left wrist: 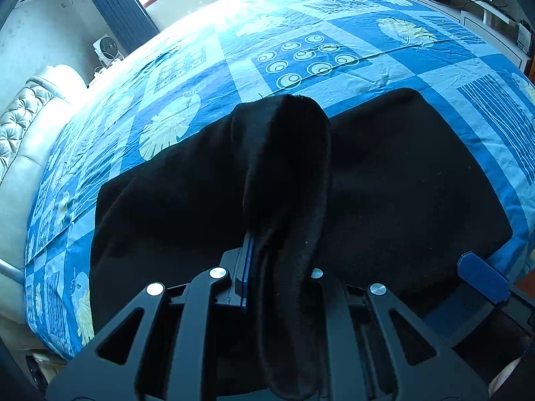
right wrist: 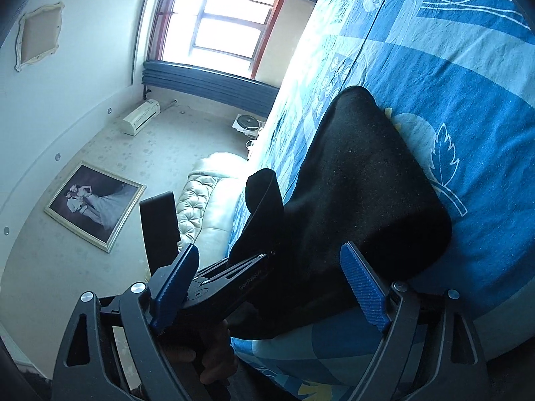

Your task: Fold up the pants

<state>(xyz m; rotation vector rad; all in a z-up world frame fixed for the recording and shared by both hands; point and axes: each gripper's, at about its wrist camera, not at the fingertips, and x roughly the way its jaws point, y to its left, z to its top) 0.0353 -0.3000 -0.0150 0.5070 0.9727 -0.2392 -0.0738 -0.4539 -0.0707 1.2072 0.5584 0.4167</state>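
Black pants (left wrist: 401, 183) lie flat on the blue patterned bed sheet (left wrist: 301, 26), close to the bed's near edge. My left gripper (left wrist: 267, 267) is shut on a fold of the pants, which humps up over its fingers and drapes back toward the camera. In the right wrist view the pants (right wrist: 361, 193) lie along the bed's edge, and the left gripper (right wrist: 234, 274) holds a raised flap there in a person's hand (right wrist: 214, 357). My right gripper (right wrist: 267, 287) stands open, its blue pads (right wrist: 364, 290) wide apart and pressing on nothing. One right pad (left wrist: 481, 277) shows by the pants' near right corner.
A pale tufted headboard (left wrist: 26, 127) bounds the bed on the left. Behind it are a window (right wrist: 220, 23), a small fan (left wrist: 107, 48) and a wall air conditioner (right wrist: 140, 117). A white shelf unit (left wrist: 468, 3) stands past the bed's far right. A framed picture (right wrist: 93, 207) hangs on the wall.
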